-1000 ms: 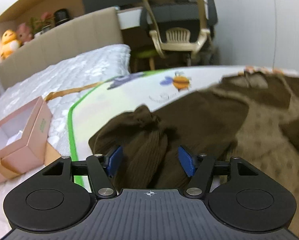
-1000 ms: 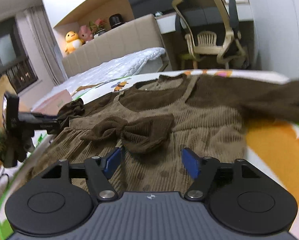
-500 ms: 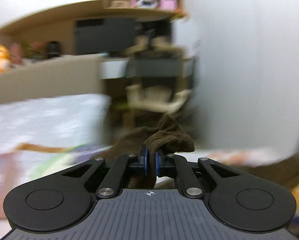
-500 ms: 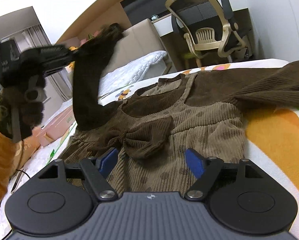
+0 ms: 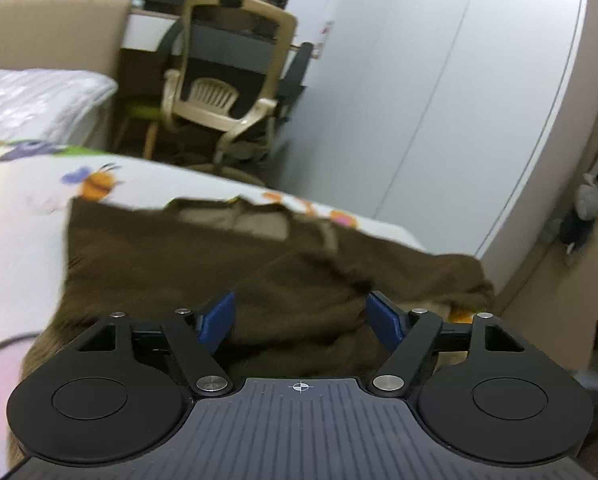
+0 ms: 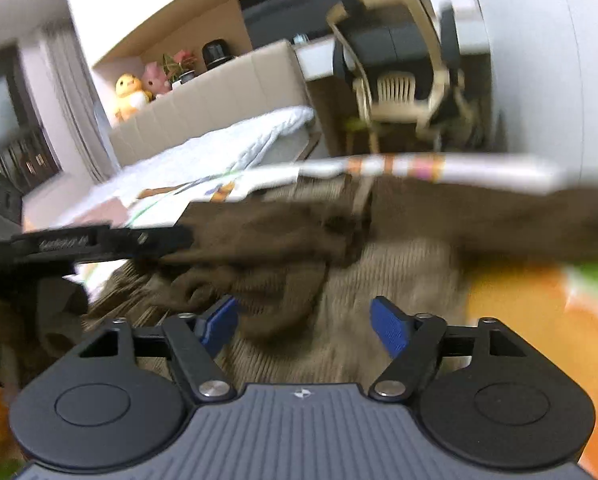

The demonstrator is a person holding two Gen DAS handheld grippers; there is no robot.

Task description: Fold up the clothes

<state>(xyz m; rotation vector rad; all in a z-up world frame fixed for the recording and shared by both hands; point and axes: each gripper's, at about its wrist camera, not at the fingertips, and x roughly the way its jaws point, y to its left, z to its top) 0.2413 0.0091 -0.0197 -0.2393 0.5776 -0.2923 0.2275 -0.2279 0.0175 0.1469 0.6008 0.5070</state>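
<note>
A brown corduroy dress [image 6: 379, 300] with dark brown sleeves lies flat on a cartoon-print mat [image 5: 27, 216]. In the left wrist view one dark sleeve [image 5: 299, 300] lies folded across the dress's chest. My left gripper [image 5: 301, 320] hovers just over that sleeve, its jaws opening, pads clear of the cloth. In the right wrist view it shows as a black bar, the left gripper [image 6: 171, 240], reaching in from the left. My right gripper [image 6: 303, 322] stands open low over the dress's dark bow [image 6: 267, 304], jaws closing slightly, gripping nothing. The other sleeve [image 6: 519, 224] stretches out to the right.
A beige office chair [image 5: 227, 92] stands beyond the mat's far edge, with a pale wall [image 5: 439, 100] to its right. A white quilt [image 6: 235, 140] and padded headboard [image 6: 219, 92] lie at the back left, plush toys [image 6: 129, 94] above.
The left gripper shut on the dark sleeve, lifted it and swung it right across the dress, then opened and released it there. The right gripper stayed open and hardly moved.
</note>
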